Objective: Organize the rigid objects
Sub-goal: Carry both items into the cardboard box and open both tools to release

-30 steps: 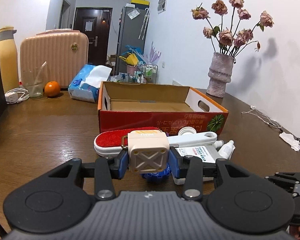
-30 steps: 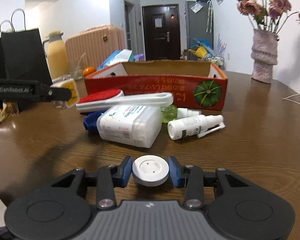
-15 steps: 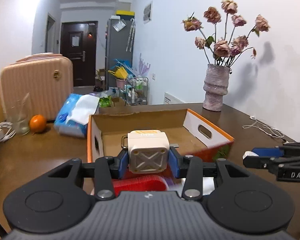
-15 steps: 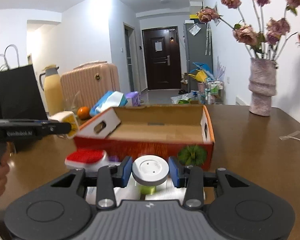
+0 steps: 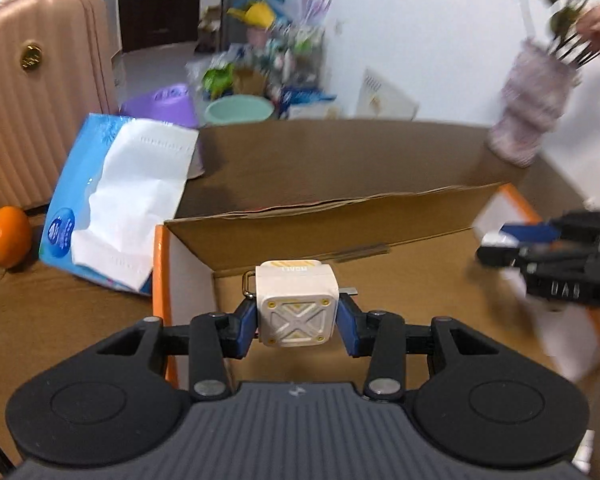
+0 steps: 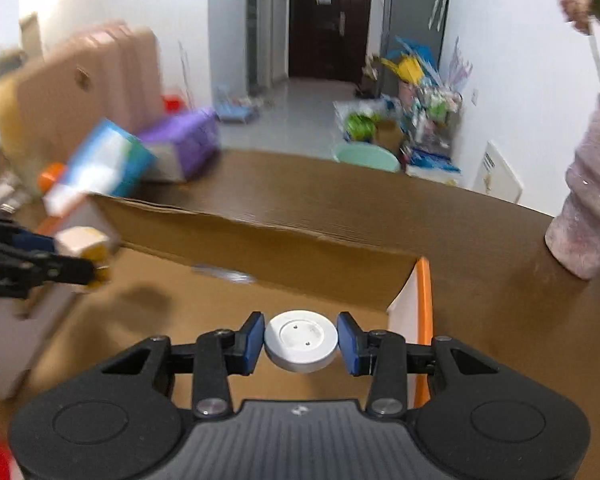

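The left gripper (image 5: 296,326) is closed on a cream cube (image 5: 296,306). Its blue pads press the cube's two side faces, and the cube's X-marked face points back at the camera. A small metal loop projects from the cube's upper left edge. The grip is square across opposite flat faces, which, as a judgement, keeps the cube from twisting during carriage.

The right gripper (image 6: 301,344) is closed on a white disc (image 6: 301,340). The pads bear on opposite points of the disc's rim, and its flat face with two small holes points up. A rim grip leaves the underside free, so the disc can be set down flat.

Both grippers point steeply down over the open box (image 5: 380,208), a cardboard tray with orange edging. The cube hangs above the left end of the floor, near the left wall. The disc hangs above the right end, near the right wall (image 6: 424,300). Neither item touches the floor.

The visible floor holds no sorted item; one thin pale mark lies near the far wall and is too blurred to identify.

Outside the box, a tissue pack (image 5: 116,196) and an orange (image 5: 6,236) rest on the table (image 5: 340,160) to the left. A vase (image 6: 592,208) stands to the right.

Judgement: both items are positioned for release into the box.
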A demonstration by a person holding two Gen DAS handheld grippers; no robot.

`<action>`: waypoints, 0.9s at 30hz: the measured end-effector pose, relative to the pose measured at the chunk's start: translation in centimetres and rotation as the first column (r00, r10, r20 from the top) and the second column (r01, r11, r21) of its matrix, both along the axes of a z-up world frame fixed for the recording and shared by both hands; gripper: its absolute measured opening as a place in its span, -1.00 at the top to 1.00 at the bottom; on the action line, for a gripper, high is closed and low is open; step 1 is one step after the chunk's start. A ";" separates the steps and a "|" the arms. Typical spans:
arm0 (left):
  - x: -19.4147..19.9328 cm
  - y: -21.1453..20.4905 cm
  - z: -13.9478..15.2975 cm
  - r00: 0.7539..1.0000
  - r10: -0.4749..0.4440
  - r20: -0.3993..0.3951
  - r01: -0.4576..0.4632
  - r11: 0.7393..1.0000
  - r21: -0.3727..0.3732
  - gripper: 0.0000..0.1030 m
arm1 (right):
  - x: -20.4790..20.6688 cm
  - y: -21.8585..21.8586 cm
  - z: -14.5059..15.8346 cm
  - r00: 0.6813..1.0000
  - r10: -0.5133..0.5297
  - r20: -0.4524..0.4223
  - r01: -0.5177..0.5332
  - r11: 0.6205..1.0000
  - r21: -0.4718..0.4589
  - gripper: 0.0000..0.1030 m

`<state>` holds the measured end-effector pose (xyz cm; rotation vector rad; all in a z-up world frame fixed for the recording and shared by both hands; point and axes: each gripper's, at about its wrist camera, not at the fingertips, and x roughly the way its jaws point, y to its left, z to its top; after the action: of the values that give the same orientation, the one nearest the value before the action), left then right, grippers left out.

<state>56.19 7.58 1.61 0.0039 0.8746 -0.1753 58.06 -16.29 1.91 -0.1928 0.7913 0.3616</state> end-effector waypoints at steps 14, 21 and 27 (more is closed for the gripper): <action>0.8 0.8 0.6 1.000 -0.006 0.013 0.006 0.999 0.051 -0.07 | 3.6 3.5 -1.8 0.999 0.023 -0.034 -0.029 0.983 -0.181 -0.16; -4.2 1.2 5.9 0.995 -0.003 0.096 0.000 0.999 0.040 -0.30 | -0.5 2.4 3.5 0.999 0.038 0.035 -0.030 0.982 -0.186 -0.26; -11.1 0.8 10.3 0.984 -0.005 0.180 -0.002 0.999 0.035 -0.49 | -6.1 0.6 8.2 0.994 0.025 0.103 -0.009 0.988 -0.154 -0.40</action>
<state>45.08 8.34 11.94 0.0527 0.6966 -0.1584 51.92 -15.69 10.14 -0.3603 0.7144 0.3039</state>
